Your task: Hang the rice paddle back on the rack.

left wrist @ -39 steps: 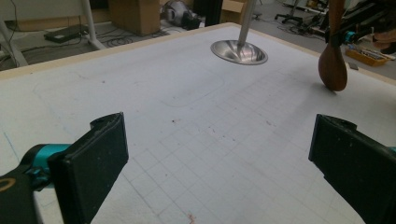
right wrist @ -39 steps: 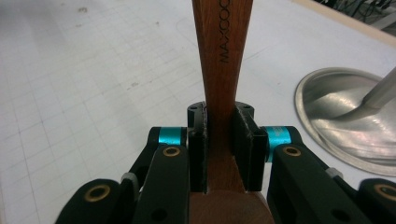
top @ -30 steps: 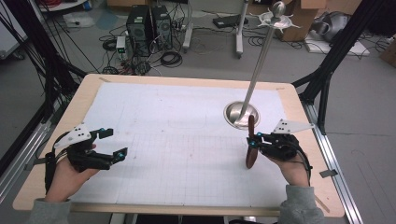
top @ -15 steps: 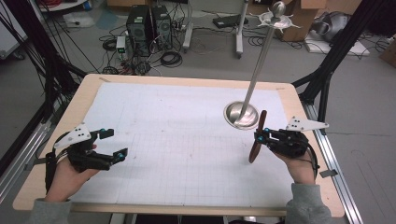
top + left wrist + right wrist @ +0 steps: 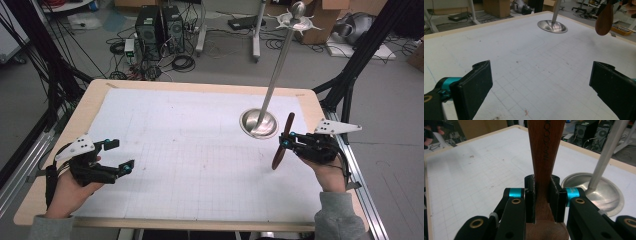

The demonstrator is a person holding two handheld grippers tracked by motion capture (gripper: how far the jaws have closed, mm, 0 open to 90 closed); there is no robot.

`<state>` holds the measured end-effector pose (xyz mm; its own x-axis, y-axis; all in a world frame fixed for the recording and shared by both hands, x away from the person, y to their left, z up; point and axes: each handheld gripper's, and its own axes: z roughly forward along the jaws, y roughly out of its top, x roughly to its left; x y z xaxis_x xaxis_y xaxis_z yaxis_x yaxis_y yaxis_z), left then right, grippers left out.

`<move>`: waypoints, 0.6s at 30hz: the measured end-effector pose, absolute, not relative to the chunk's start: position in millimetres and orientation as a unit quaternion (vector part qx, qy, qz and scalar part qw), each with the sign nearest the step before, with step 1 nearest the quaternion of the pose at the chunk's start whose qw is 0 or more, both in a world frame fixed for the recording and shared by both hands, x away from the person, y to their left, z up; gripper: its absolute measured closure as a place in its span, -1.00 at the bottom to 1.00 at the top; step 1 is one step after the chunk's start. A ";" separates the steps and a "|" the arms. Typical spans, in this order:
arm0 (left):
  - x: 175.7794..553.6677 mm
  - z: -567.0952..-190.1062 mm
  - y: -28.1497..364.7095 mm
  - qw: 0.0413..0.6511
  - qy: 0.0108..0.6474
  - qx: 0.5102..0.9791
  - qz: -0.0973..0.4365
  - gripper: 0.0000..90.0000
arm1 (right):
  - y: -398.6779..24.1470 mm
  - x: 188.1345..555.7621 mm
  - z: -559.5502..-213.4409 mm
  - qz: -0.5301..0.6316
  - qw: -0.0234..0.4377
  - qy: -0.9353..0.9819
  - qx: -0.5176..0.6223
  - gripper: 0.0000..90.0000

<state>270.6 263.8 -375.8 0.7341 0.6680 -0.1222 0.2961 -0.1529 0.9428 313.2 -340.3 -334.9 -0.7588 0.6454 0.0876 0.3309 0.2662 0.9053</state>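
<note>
Wooden spatula (image 5: 281,142) in right tongs (image 5: 287,142) — just beside stand base (image 5: 258,123)

A dark reddish-brown wooden spoon (image 5: 282,142) sits between black jaws with teal collars, by a shiny silver stand (image 5: 258,123) on a white mat (image 5: 190,150) (faintly gridded, speckled with brown)

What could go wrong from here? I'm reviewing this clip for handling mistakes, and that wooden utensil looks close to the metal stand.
The wooden spoon, clamped in the right gripper, hangs beside the metal stand; a swing could knock its tall pole and tip it. The jaws pinch only a narrow part of the handle, so the spoon might pivot or slip. The left gripper stands open, far off, unable to help.
</note>
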 end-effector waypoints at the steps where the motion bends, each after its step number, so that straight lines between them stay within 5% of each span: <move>1: 270.7 -376.1 264.1 0.564 0.325 0.741 0.165 -0.89 | -341.7 313.9 -333.3 0.518 0.150 0.781 0.314 0.72; 18: 265.3 -376.1 275.1 0.560 0.335 0.736 0.177 -0.89 | -362.3 331.6 -296.7 0.523 0.157 0.774 0.321 0.72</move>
